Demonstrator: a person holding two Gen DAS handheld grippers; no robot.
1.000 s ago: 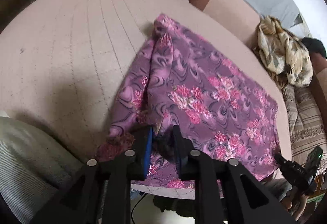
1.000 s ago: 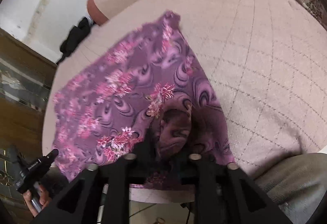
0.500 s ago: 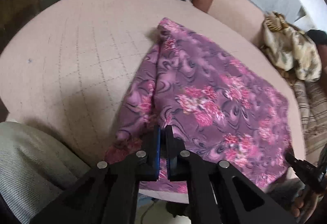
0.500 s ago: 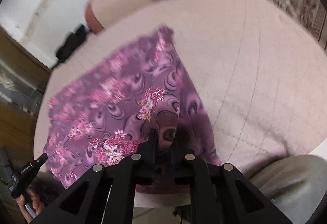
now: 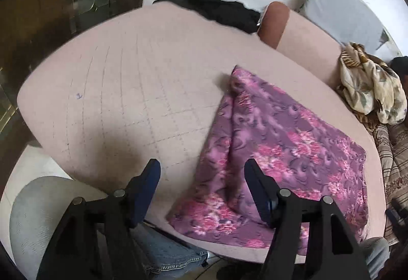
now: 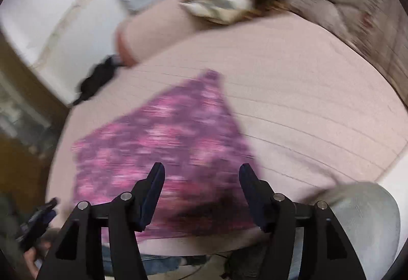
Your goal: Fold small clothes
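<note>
A purple cloth with pink flowers (image 5: 288, 152) lies folded on the pink quilted table (image 5: 122, 91). Its near edge hangs slightly over the table's front edge. My left gripper (image 5: 202, 169) is open and empty, raised above the cloth's near left edge. In the right wrist view the same cloth (image 6: 163, 142) is blurred by motion. My right gripper (image 6: 201, 172) is open and empty, above the cloth's near right part on the pink table (image 6: 306, 106).
A black garment (image 5: 221, 9) lies at the table's far edge. A crumpled cream floral cloth (image 5: 369, 86) sits on the sofa to the right, with a grey cushion (image 5: 339, 7) behind. A grey chair seat (image 5: 38, 206) is at the near left.
Both grippers were shut on the cloth's near edge. Both have opened, let the cloth drop and pulled up and back. The cloth now lies on the table.
</note>
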